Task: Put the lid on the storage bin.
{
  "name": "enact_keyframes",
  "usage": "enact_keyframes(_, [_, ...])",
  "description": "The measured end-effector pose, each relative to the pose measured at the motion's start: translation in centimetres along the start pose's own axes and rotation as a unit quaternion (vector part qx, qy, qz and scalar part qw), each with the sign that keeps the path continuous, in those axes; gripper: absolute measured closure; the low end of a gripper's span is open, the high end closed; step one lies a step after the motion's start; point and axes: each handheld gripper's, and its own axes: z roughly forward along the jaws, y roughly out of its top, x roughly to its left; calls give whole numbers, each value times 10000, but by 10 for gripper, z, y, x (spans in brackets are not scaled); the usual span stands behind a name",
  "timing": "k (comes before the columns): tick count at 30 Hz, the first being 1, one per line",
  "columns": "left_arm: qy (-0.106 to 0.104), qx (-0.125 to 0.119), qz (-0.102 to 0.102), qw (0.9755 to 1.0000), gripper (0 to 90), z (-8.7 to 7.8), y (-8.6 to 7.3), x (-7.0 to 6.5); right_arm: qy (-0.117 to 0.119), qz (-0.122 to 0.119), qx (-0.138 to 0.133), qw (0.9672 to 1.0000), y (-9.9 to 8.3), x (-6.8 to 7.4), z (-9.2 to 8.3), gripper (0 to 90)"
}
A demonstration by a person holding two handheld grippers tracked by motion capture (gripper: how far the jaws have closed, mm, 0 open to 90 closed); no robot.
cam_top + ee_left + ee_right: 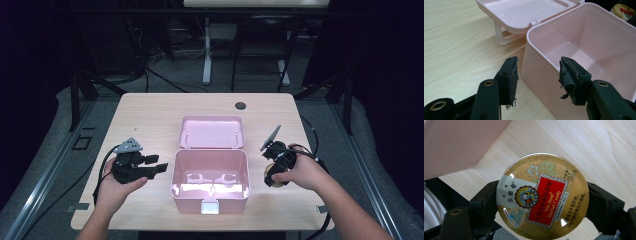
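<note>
A: Status check, quick. Where's the round gold candy tin with the red label?

B: Clamped between the black jaws of the right gripper, one pad on each side of the rim, lid face up toward that gripper's camera. In the high view it sits at about 3 o'clock of the pink plastic box, clear of the box wall, over the pale wooden table.

A: Box state?

B: Open. Hinged pink lid is laid flat back at 12 o'clock of the box. Inside looks bare, just moulded ridges on the floor.

A: Left gripper?

B: Jaws stand wide apart, nothing between them. It hangs at 9 o'clock of the box, near the corner, not touching it; worn black pads are frayed.

A: Progress?

B: I'd judge about halfway. Lid's already up and the tin's picked. Left, as I read it: carry the tin over the rim, set it inside, release, likely shut the lid. Left gripper is probably waiting to steady the box.
</note>
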Motion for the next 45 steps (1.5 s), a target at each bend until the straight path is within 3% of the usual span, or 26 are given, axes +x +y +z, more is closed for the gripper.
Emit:
enact_keyframes(33, [-11,-20,-36,10000,488,0,0,1,-161,-404,-61,9990,22,20,-41,197])
enact_keyframes(40, [-23,-1,-34,10000,488,0,-1,1,-200,-758,-22,9969,25,23,-43,198])
enact_keyframes(45, [-25,3,-32,10000,488,1,-1,1,-298,-1189,-35,9925,26,24,-45,198])
